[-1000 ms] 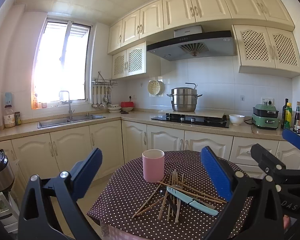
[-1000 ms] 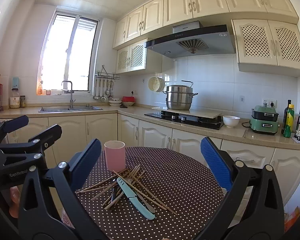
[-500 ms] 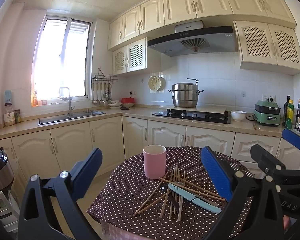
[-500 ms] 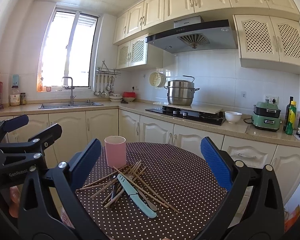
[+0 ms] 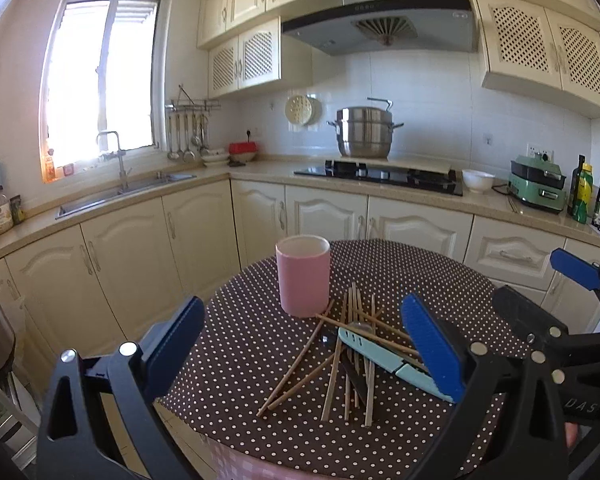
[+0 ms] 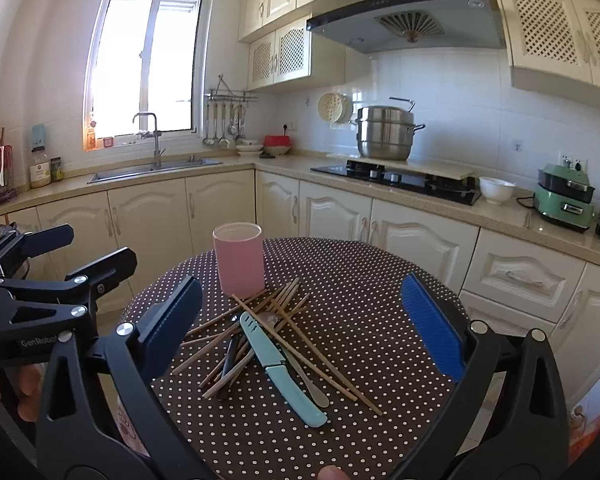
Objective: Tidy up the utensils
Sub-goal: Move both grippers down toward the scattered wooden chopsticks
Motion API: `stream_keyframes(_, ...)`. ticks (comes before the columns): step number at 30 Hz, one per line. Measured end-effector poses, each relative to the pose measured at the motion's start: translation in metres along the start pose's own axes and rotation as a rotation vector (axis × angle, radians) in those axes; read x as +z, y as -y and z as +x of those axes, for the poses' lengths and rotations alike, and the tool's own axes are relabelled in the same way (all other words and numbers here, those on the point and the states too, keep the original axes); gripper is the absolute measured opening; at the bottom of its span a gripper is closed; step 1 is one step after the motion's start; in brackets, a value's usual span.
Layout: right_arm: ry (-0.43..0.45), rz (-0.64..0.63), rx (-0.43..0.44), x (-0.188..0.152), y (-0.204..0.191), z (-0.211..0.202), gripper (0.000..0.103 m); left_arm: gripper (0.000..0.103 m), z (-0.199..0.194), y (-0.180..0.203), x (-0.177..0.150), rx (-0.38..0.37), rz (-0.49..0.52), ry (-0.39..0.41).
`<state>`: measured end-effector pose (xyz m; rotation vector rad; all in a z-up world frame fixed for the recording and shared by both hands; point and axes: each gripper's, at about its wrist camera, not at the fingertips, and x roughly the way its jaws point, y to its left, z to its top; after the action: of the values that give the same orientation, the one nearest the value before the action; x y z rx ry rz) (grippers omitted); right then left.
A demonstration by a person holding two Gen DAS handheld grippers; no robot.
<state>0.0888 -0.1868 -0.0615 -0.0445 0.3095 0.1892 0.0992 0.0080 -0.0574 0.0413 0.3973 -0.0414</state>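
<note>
**Both grippers poised over a tangled utensil pile: where a first grasp may fail**

I hold my left gripper (image 5: pixel 302 344) and my right gripper (image 6: pixel 300 320) above the near edge of a round table (image 6: pixel 380 280) covered in a dotted cloth. Both sets of jaws stand wide apart and hold nothing. The utensils lie in one heap near the middle of the table: a scatter of wooden chopsticks (image 6: pixel 300 344) crossing one another, a pale blue knife (image 6: pixel 278 364) lying on top of several of them, and a metal spoon (image 6: pixel 300 372) partly under the knife. A dark-handled piece in the heap is too hidden for me to name. An upright pink cup (image 6: pixel 239 258) stands just behind the pile, and a few chopstick tips appear to touch its base; I judge it to be the holder for the utensils.

Risks, as I judge them:
- The chopsticks interlock, so lifting one may drag or flick its neighbours, perhaps off the near edge of the table.
- The knife rests on sticks, not flat on the cloth; a pinch from above may make it slide or tip.
- A thin round stick may roll out of my pads.
- The cup looks light and tall; a stick levered against it, or a careless jaw, could knock it over.
- My two grippers work close together and could collide over the heap.
</note>
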Motion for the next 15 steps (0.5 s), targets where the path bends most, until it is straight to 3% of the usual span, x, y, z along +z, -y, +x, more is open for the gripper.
stream_keyframes(3, -0.072, -0.018, -0.019, -0.005, 0.009, 0.027, 0.098, 0.097, 0.032, -0.01, -0.006, 0.003, -0.022, -0.109)
stream_keyframes(8, -0.19, -0.066, -0.015, -0.02, 0.021, 0.073, 0.097, 0.096, 0.081, -0.027, -0.022, -0.054, -0.122, -0.262)
stream_keyframes(10, -0.232, -0.09, 0.0, -0.026, 0.022, 0.088, 0.096, 0.089, 0.095, -0.027, -0.031, -0.073, -0.125, -0.302)
stream_keyframes(12, -0.273, -0.108, 0.02, -0.033, 0.022, 0.102, 0.093, 0.073, 0.111, -0.026, -0.037, -0.099, -0.132, -0.355)
stream_keyframes(15, -0.323, -0.123, 0.048, -0.04, 0.024, 0.118, 0.09, 0.061, 0.135, -0.021, -0.041, -0.147, -0.127, -0.432)
